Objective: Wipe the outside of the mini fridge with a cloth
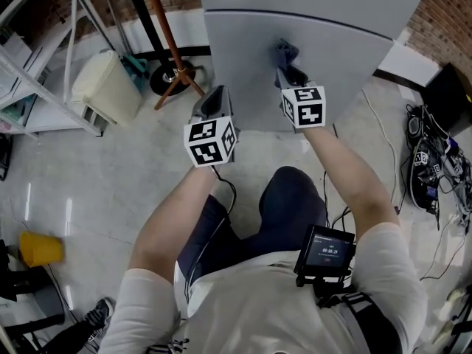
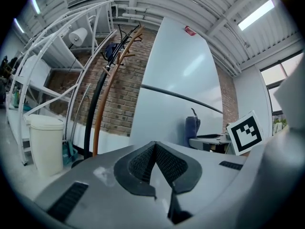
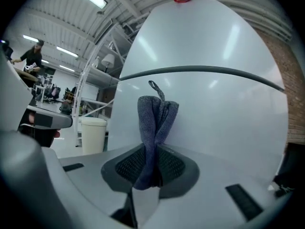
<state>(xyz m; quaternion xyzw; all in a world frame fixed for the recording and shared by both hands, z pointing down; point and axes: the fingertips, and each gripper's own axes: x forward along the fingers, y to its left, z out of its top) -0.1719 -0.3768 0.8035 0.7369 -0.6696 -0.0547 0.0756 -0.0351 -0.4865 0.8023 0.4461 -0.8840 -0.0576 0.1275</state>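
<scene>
Closest in, the left claw (image 2: pixel 153 147) is pinched shut on nothing, hanging by the left edge of the fridge front. The right claw (image 3: pixel 151 159) is clamped on the grey cloth (image 3: pixel 155 118), which sticks up all bunched, right against the mini fridge (image 3: pixel 214 113), below its dark door seam.

Mini fridge (image 1: pixel 243 72) top outside head view

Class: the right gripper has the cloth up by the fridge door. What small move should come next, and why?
Probably ease the right gripper forward so the cloth presses flat on the mini fridge door, then start a stroke. The gripper is shut on the bunched cloth, which stands right before the door below its dark seam; contact isn't clear.
</scene>
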